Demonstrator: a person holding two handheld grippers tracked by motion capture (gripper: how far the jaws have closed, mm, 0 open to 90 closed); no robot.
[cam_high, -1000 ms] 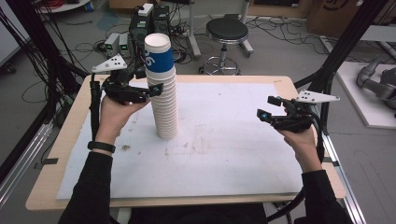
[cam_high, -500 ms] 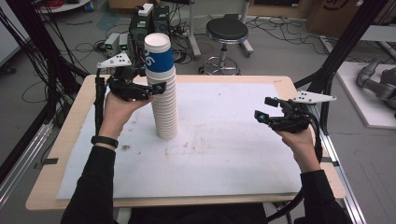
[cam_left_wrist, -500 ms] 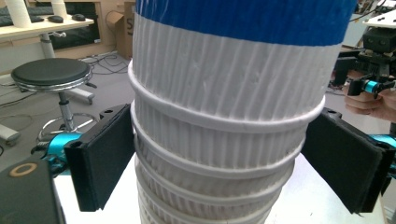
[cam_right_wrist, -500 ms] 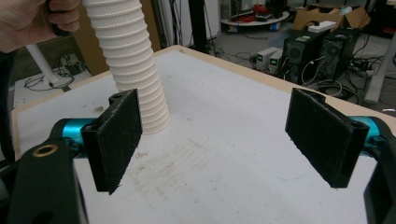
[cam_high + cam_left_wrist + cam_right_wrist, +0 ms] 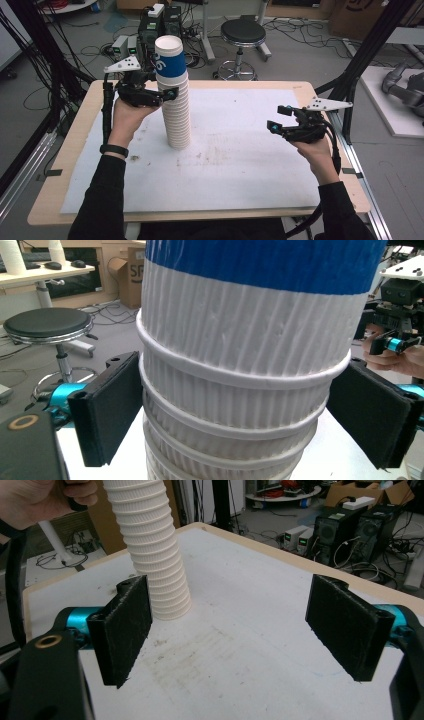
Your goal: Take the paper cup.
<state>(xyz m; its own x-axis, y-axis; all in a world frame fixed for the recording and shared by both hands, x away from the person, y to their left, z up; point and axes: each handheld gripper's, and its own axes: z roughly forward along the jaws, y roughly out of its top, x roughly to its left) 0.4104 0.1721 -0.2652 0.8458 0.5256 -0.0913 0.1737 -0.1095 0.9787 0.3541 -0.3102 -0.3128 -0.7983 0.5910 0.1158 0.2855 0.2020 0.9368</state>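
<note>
On the white mat [image 5: 240, 165] that covers the wooden table [image 5: 65, 165], left of centre, I see a tall stack of ribbed white paper cups [image 5: 176, 117] standing upright, topped by a cup with a blue band [image 5: 170, 57]. My left gripper [image 5: 165, 96] is up at the stack just below that blue cup. From the left gripper view its two black pads [image 5: 107, 407] sit on either side of the ribbed cups [image 5: 240, 405]; the left one touches the stack's side and the right one is right at the rims, though I cannot tell whether it presses in. I cannot call it a firm grip from these views.

My right gripper [image 5: 281, 119] hovers over the right part of the mat, well apart from the stack, pointing toward it. In the right gripper view its jaws stand wide apart with nothing between them, bare mat [image 5: 240, 650] beneath, and the lower stack [image 5: 155, 555] beyond. A black stool [image 5: 243, 34] stands on the floor behind the table.
</note>
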